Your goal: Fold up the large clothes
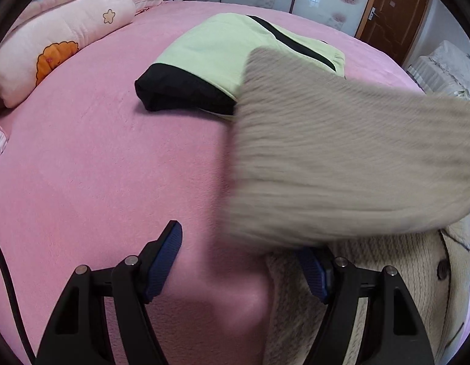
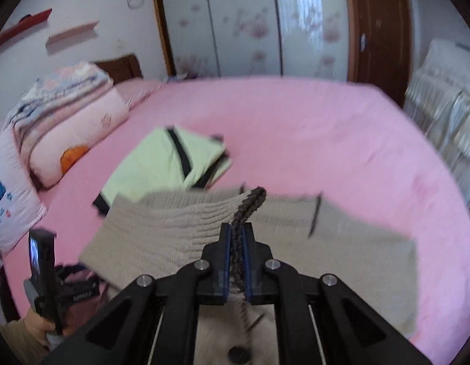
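The right gripper (image 2: 237, 240) pinched the dark-trimmed edge of the beige ribbed-knit cardigan (image 2: 180, 231), lifted over the pink bed (image 2: 326, 140); the left gripper (image 1: 244, 261) gaped empty at six o'clock. Mid-fold, probably; next, lay that flap flat.

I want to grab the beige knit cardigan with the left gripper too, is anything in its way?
Nothing visible. The open left gripper sits over bare pink bedsheet, one finger at the beige ribbed knit cardigan. The folded green-and-black garment lies farther back.
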